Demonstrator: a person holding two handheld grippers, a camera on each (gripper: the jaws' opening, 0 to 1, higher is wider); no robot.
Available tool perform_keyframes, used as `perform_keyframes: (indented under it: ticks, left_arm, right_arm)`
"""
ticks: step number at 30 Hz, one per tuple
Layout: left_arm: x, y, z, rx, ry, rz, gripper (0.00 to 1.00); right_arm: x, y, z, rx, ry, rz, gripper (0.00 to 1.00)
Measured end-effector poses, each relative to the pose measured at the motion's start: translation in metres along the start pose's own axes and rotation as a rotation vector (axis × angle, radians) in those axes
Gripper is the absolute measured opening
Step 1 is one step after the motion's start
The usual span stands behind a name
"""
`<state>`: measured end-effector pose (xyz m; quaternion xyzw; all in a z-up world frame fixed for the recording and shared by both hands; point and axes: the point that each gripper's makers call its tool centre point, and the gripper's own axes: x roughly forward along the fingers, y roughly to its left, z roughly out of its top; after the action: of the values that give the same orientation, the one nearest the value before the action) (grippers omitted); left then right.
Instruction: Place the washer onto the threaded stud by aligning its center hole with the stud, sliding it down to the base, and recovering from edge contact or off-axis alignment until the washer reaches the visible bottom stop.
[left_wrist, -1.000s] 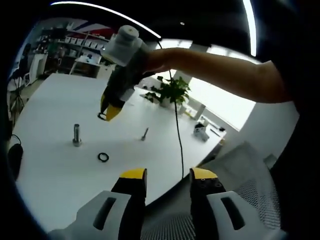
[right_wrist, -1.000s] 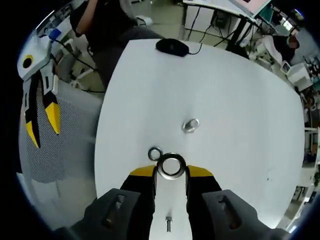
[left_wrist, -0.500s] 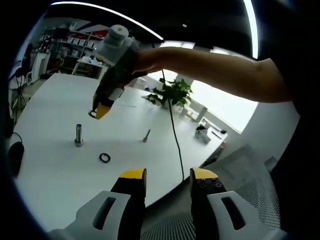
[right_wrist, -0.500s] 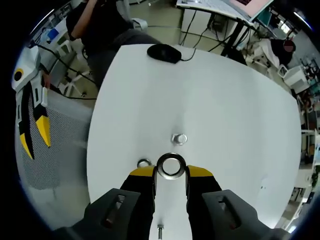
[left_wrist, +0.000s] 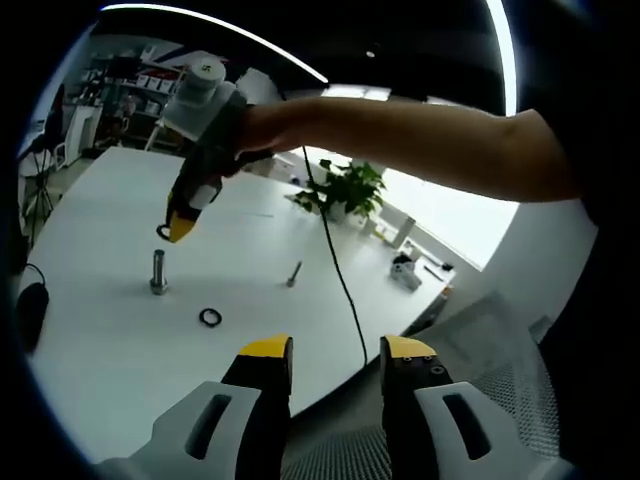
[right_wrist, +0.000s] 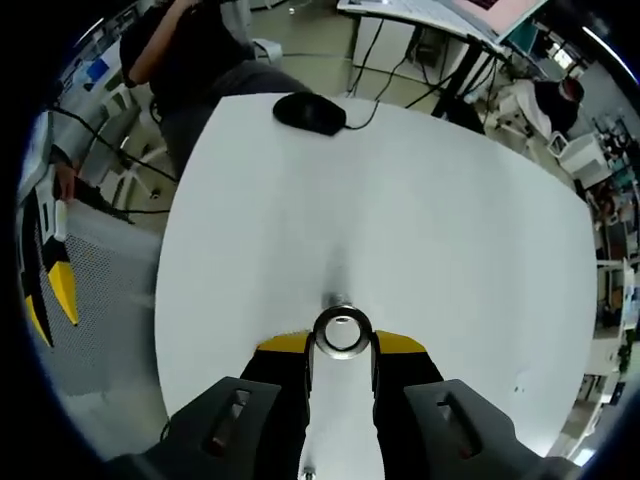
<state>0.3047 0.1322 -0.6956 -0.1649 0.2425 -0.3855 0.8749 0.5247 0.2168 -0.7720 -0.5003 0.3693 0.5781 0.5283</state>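
Note:
In the left gripper view, a metal threaded stud (left_wrist: 158, 272) stands upright on the white table (left_wrist: 110, 200). My right gripper (left_wrist: 176, 228), held by a hand, hangs just above it with the washer (left_wrist: 163, 232) at its tip. In the right gripper view, the right gripper (right_wrist: 342, 346) is shut on the silver washer (right_wrist: 342, 331). The stud's top (right_wrist: 337, 299) peeks out just beyond the washer's far edge. My left gripper (left_wrist: 338, 352) stands open near the table's edge, holding nothing, and its yellow tips show again as the left gripper (right_wrist: 50, 305) at the far left.
A spare dark washer (left_wrist: 209, 317) and a small bolt (left_wrist: 292, 272) lie on the table near the stud. A black mouse (right_wrist: 310, 112) sits at the table's far edge, a potted plant (left_wrist: 345, 190) at another. A mesh chair (right_wrist: 110, 260) stands beside the table.
The right gripper has carried the washer across the table to just above the stud. The spare washer and small bolt have dropped out of the right gripper view. The left gripper stays open.

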Motion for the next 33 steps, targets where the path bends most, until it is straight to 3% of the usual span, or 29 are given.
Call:
perform_keyframes:
  ticks: [33]
  left_arm:
    - [0.002,-0.001,0.000,0.013,0.010,-0.016,0.34]
  right_arm:
    - [0.055,0.002,-0.009,-0.012,0.108,0.091,0.23]
